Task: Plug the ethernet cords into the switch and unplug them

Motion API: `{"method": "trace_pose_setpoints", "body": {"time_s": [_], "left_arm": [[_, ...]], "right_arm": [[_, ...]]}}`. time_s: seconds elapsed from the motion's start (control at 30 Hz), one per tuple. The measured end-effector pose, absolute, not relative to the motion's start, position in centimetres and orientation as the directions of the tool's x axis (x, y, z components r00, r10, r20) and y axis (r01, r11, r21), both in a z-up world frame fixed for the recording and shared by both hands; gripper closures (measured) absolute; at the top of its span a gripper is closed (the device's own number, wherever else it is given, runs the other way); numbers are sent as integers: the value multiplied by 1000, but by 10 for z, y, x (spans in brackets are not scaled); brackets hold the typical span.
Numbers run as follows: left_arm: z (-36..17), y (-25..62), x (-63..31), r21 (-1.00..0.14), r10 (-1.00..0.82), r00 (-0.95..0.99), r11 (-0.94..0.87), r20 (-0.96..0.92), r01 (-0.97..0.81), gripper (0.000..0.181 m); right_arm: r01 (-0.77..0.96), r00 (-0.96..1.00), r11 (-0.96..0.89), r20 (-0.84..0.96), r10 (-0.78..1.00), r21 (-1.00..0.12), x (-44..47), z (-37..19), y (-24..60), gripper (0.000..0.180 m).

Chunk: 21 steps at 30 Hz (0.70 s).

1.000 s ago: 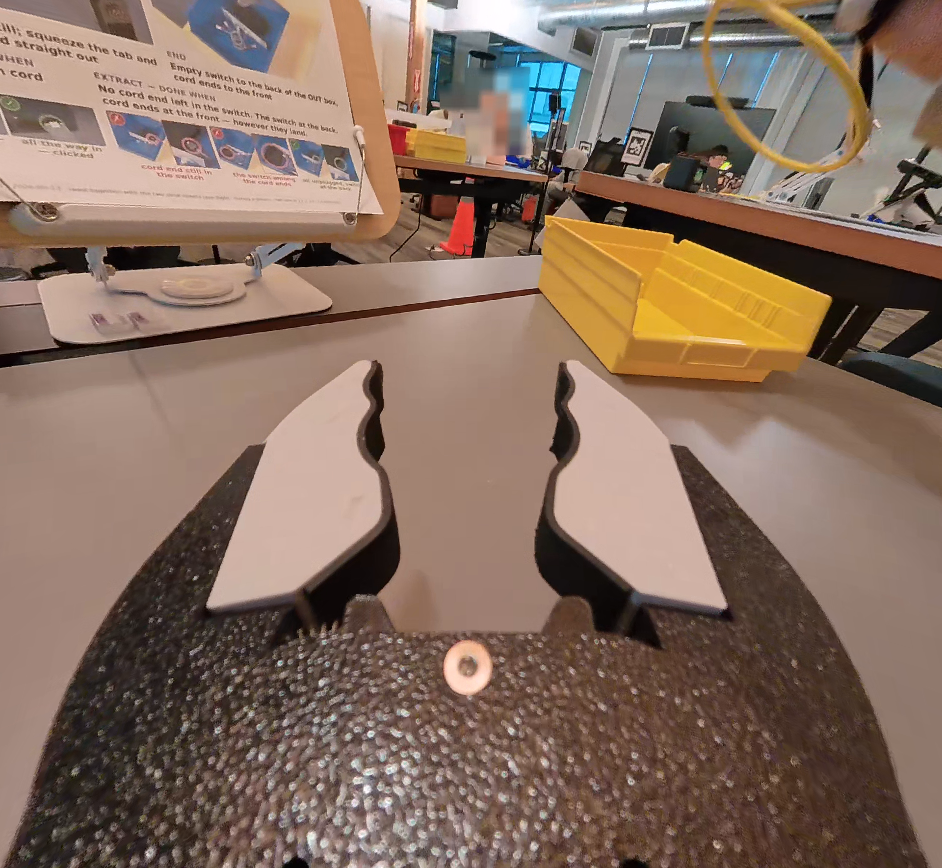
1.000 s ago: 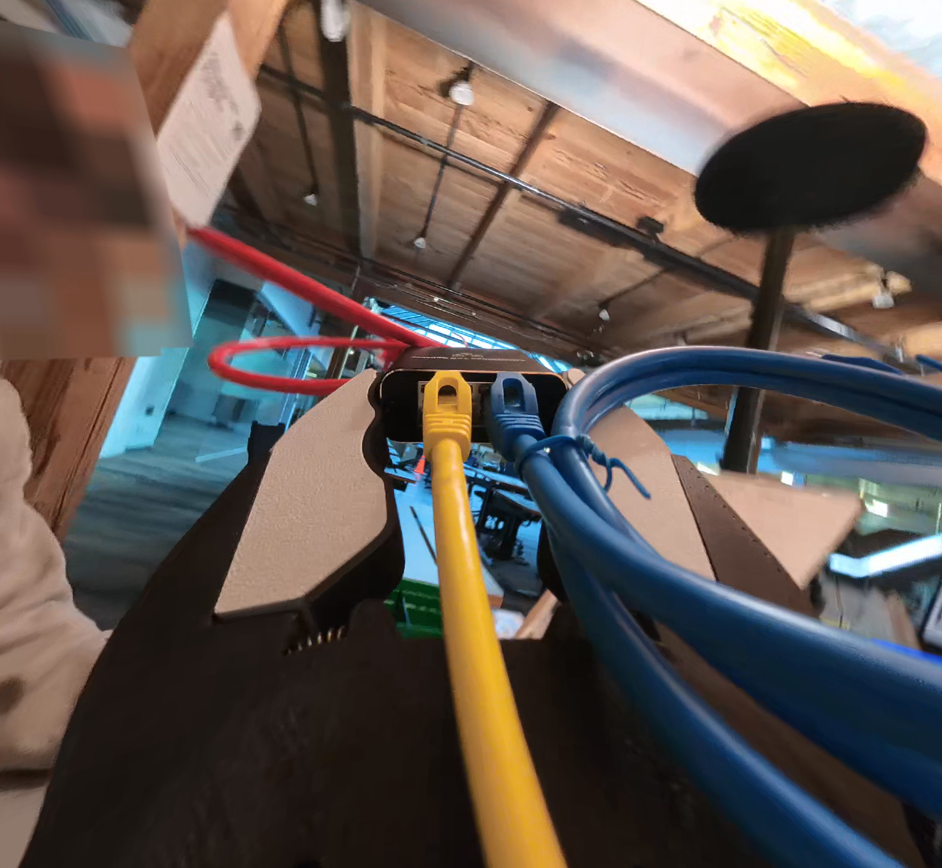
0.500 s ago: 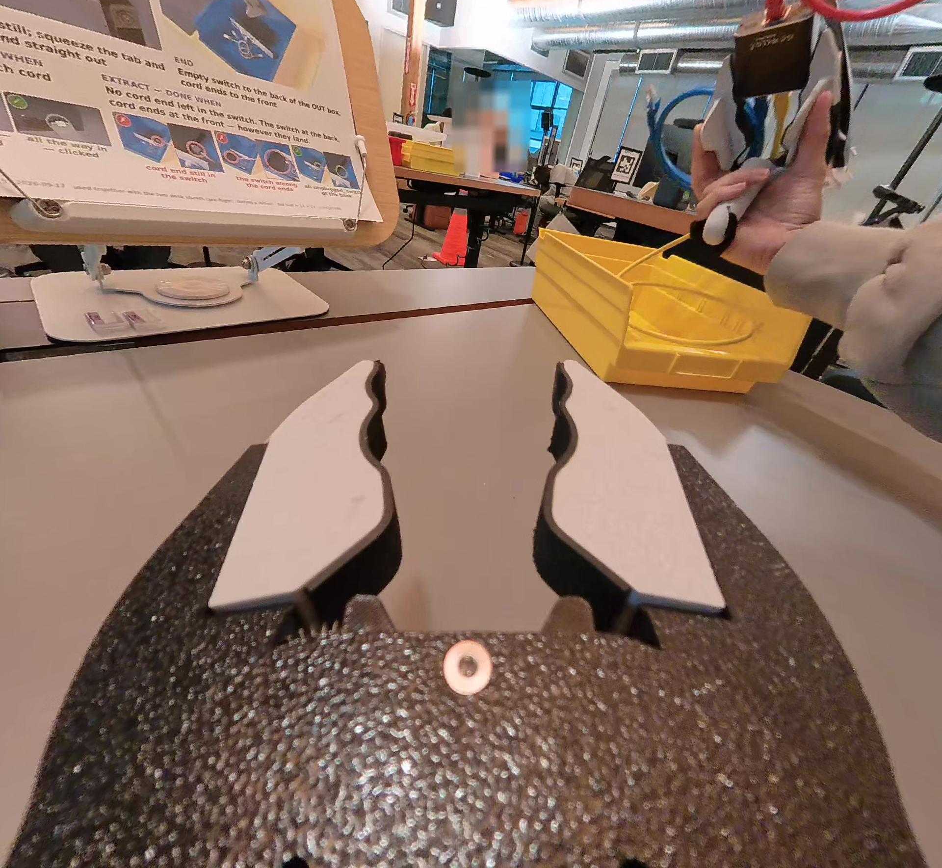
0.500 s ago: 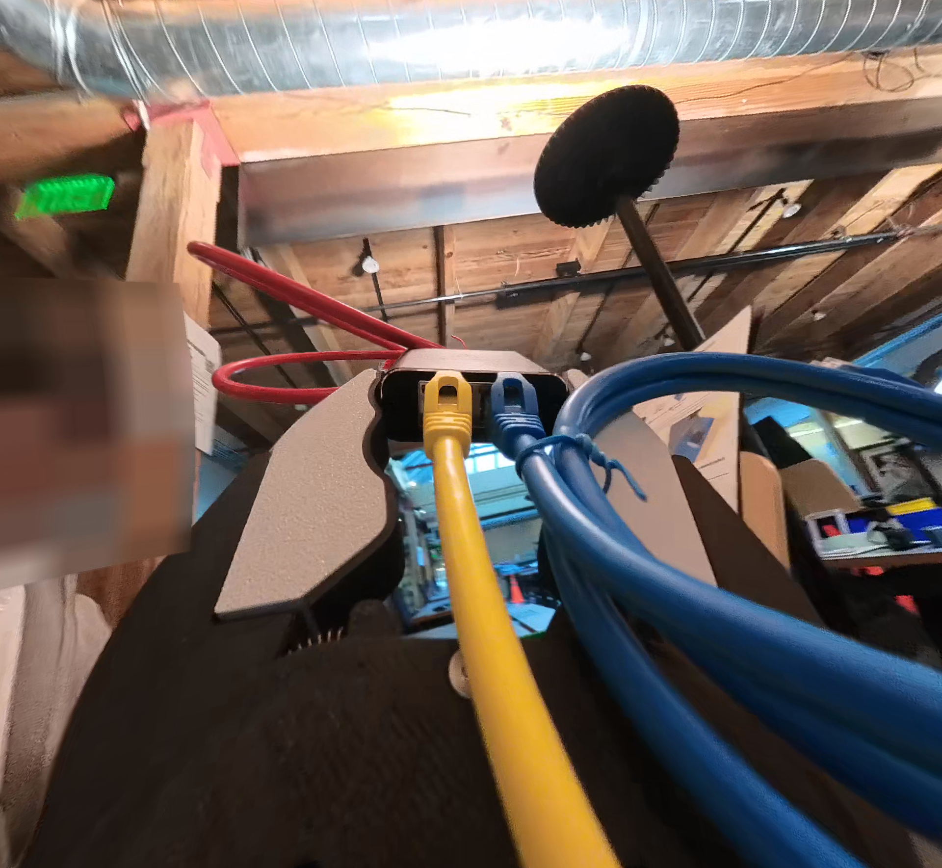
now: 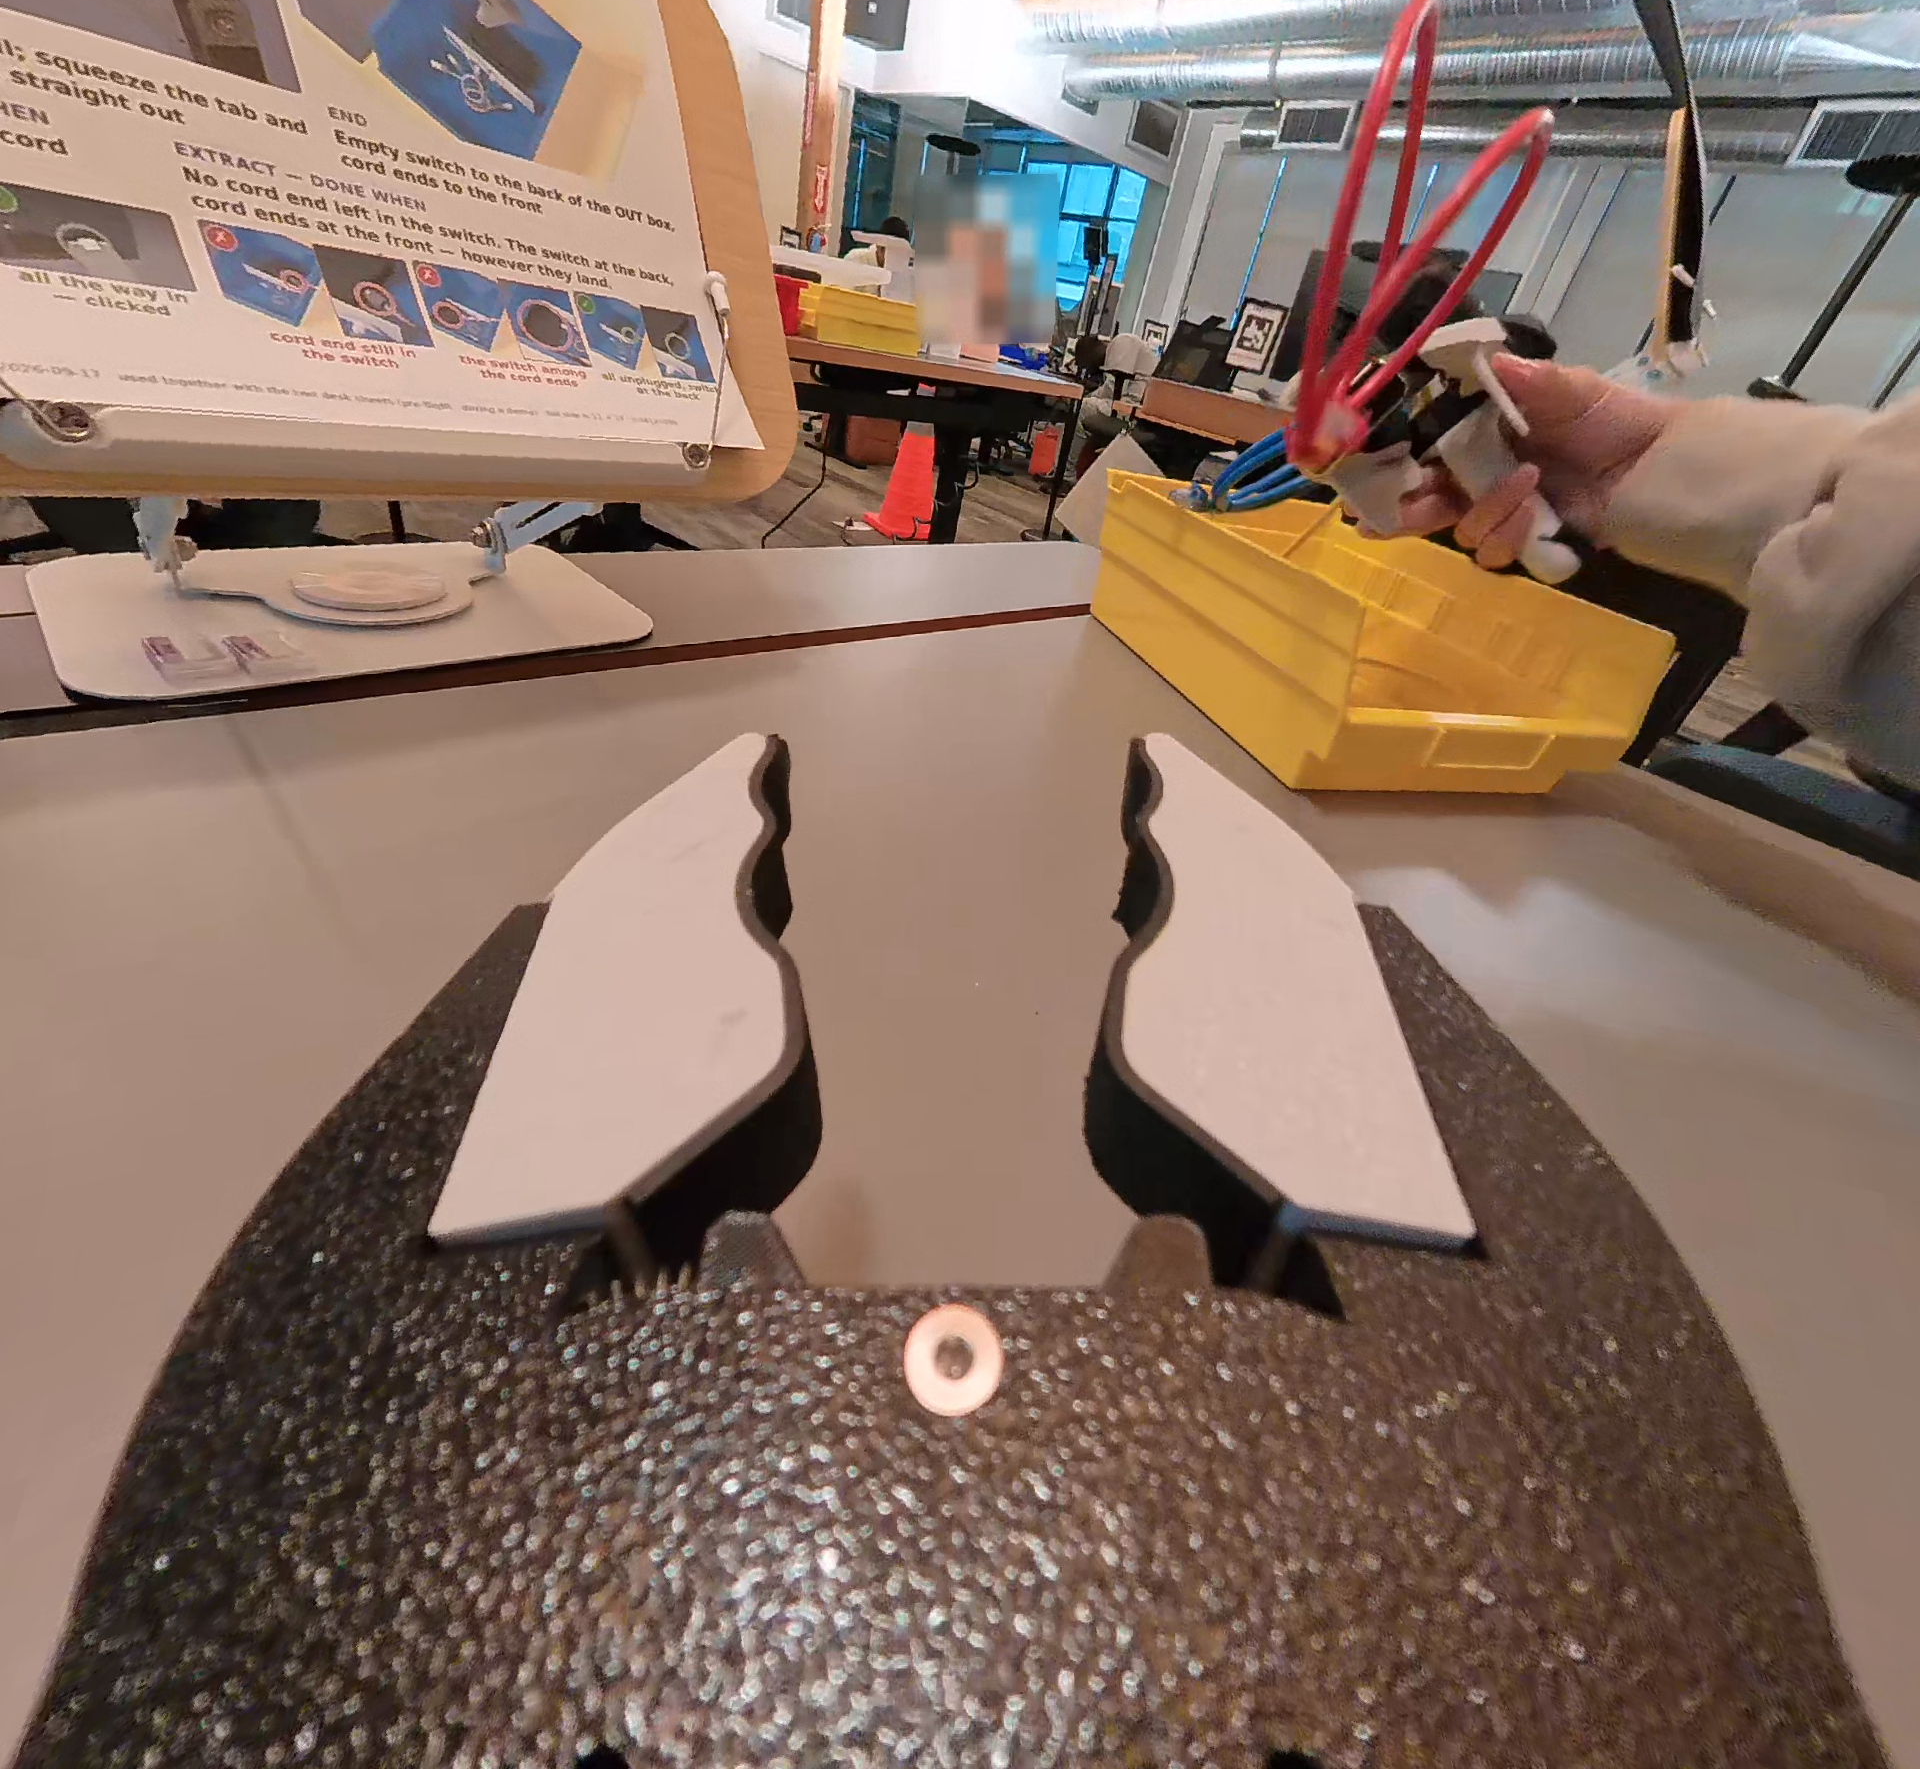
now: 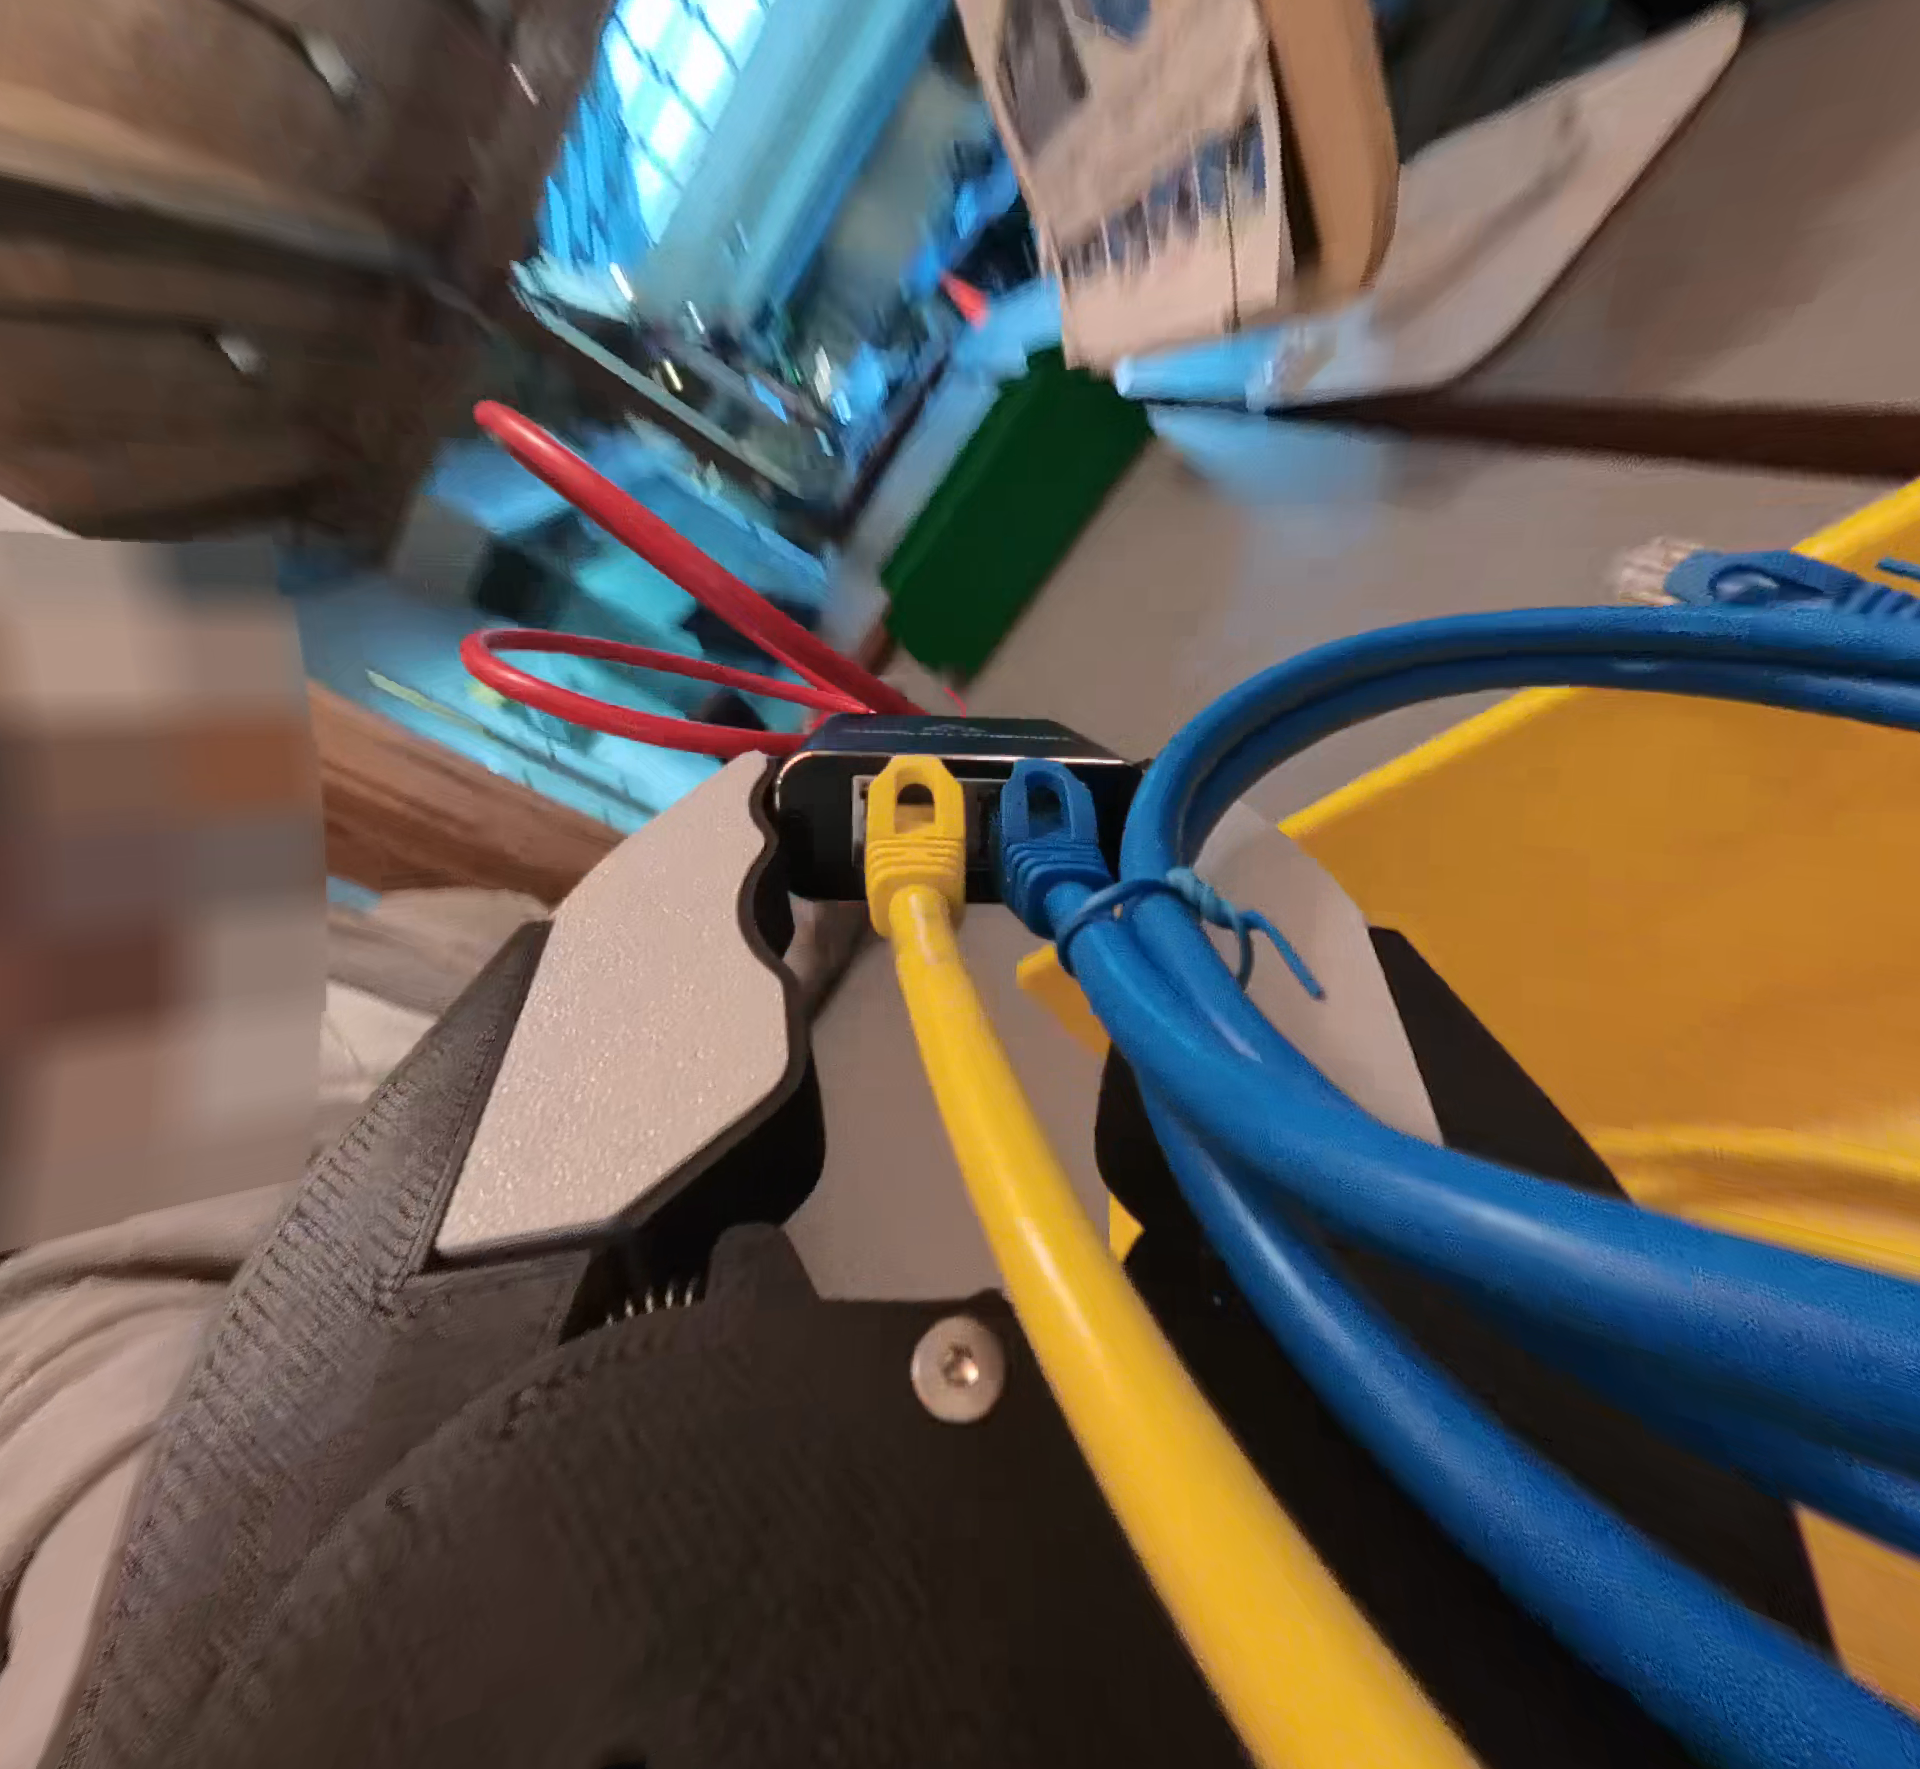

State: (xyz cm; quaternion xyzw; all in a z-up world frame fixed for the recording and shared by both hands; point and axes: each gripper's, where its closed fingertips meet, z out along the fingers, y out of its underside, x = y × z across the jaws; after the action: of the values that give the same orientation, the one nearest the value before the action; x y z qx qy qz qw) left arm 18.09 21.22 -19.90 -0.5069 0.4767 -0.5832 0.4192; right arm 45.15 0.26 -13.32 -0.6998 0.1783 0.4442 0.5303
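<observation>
Left wrist view takes in the widest scene, so the yellow bin (image 5: 1382,649) serves as landmark. It sits on the grey table (image 5: 312,836), well to the right of a stand (image 5: 343,597) holding an instruction sheet (image 5: 343,119). On the near side of the bin, the left tongs (image 5: 951,846) rest low over the table, spread wide with nothing between them.

Just above the bin's far end, a hand (image 5: 1538,462) holds the right tongs (image 6: 956,846) in the air. They are clamped on the switch (image 6: 956,763), a small dark box gripped by its two ends, with the bin's yellow wall close behind and to the right in the right wrist view.

Three cords hang off the switch. The blue cord (image 6: 1507,1231), a tied coil, is plugged into the right-hand port and loops toward the bin; its free plug lies near the bin's rim. The yellow cord (image 6: 997,1096) sits in the port beside it and runs back over the tongs. The red cord (image 6: 644,618) loops out from the switch's far side, away from the bin; where it enters is hidden.

Judging by this, plugging is done and unplugging is yet to begin: the loaded switch is being carried clear of the bin. Next it likely needs to come down onto the table in reach of the left tongs, which would pinch one plug's tab and draw it straight out while the right tongs steady the switch.
</observation>
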Motion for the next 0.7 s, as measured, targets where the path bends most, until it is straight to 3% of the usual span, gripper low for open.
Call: {"method": "trace_pose_setpoints", "body": {"time_s": [0.17,0.3,0.47,0.7], "left_arm": [[-199,208,180,-986,-977,-141,-165,162,10,122],[-198,206,180,-989,-979,-146,-147,144,12,122],[-198,205,180,-988,-977,-152,-151,148,13,123],[-199,204,181,-989,-977,-158,-148,146,4,124]], "right_arm": [[-531,663,-690,-748,24,-492,451,-154,-28,115],[-452,696,-813,-715,-64,-368,458,-155,-50,115],[-317,801,-943,-561,-209,-101,472,-168,-93,115],[-273,914,-951,-349,-209,-145,507,-152,-89,116]]}}
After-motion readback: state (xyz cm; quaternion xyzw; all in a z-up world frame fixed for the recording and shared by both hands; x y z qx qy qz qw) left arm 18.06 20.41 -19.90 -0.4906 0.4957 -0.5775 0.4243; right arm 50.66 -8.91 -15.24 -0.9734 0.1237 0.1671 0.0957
